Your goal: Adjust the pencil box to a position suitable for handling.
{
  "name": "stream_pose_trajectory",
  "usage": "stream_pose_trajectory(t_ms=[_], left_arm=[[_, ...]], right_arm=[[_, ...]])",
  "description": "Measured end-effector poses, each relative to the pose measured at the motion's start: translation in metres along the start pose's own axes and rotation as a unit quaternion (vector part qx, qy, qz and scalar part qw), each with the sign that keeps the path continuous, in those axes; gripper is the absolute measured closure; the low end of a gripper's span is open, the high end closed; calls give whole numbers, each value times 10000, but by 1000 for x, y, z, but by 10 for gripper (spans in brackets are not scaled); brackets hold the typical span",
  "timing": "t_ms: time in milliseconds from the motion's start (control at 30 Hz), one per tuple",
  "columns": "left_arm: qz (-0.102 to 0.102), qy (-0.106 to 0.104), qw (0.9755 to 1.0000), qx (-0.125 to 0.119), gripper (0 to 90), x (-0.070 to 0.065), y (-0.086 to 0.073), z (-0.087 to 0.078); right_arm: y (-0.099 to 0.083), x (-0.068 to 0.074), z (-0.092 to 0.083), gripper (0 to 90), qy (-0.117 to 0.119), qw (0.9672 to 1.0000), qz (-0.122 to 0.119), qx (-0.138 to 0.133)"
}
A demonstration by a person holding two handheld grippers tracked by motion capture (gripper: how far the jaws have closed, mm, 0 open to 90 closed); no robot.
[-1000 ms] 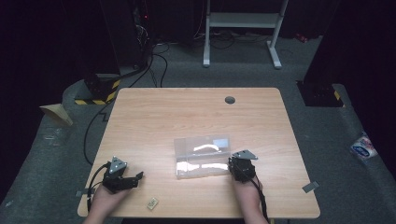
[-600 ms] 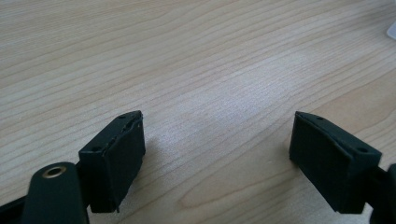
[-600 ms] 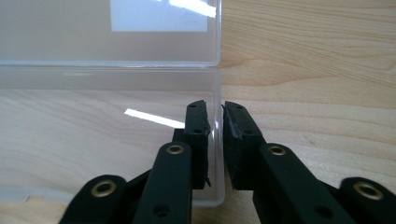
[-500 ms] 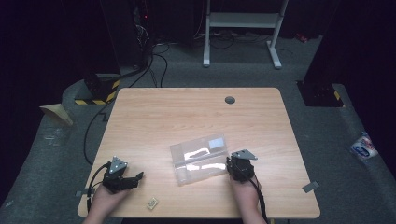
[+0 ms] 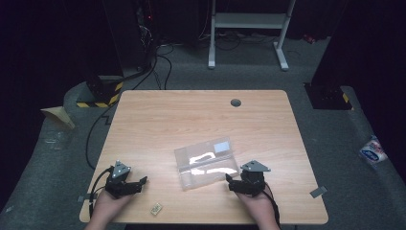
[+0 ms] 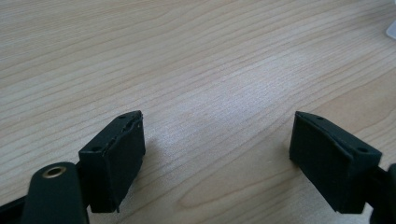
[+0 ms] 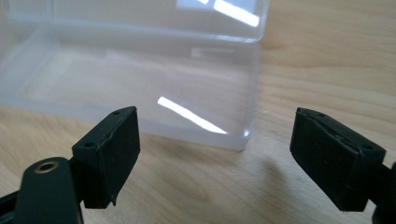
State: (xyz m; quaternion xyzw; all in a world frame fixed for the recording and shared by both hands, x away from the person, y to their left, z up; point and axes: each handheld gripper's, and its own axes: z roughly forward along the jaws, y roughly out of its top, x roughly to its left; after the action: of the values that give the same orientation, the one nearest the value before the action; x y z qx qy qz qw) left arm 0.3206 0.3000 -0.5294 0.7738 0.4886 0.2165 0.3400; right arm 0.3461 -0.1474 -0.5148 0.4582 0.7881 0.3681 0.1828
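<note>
The plastic box (image 5: 206,163) lies on the table (image 5: 201,115) (near edge), between both tongs.

The wooden table (image 5: 201,120) lies bare across its whole far half, broken only by a small round cable hole (image 5: 235,102) near the far edge, flush with the surface and no bar to passage. The one real obstacle is a clear plastic box (image 5: 207,163), lying slantwise near the middle of the near half, just ahead of the right gripper (image 5: 234,183). A wide open stretch of wood separates the box from the left gripper (image 5: 140,182). A small tan scrap (image 5: 156,208) lies by the near edge, just beside the left hand (image 5: 107,208).
</note>
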Motion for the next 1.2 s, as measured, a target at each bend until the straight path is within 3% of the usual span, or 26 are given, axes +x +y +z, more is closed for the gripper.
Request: stream_pose_trajectory(t_ms=[33, 100, 233, 433, 633, 900, 1200], left_arm=[[-1, 1, 10000, -1, 185, 0, 0, 0], [-1, 0, 10000, 0, 185, 0, 0, 0], [-1, -2, 10000, -1, 185, 0, 0, 0], [-6, -4, 10000, -6, 185, 0, 0, 0], [0, -16, 10000, -12, 185, 0, 0, 0], [3, -26, 10000, -13, 185, 0, 0, 0], [17, -36, 10000, -17, 185, 0, 0, 0]], right_arm=[[0, 1, 7, 151, 88, 9997, -204, 136], [2, 2, 11, 145, 67, 9992, -325, 229], [8, 3, 18, 150, 276, 9983, -348, 367], [6, 11, 19, 171, 231, 9979, -453, 408], [2, 23, 15, 210, 146, 9988, -262, 383], [2, 47, 18, 232, -423, 9984, -5, 364], [7, 62, 24, 232, -432, 9984, 63, 365]])
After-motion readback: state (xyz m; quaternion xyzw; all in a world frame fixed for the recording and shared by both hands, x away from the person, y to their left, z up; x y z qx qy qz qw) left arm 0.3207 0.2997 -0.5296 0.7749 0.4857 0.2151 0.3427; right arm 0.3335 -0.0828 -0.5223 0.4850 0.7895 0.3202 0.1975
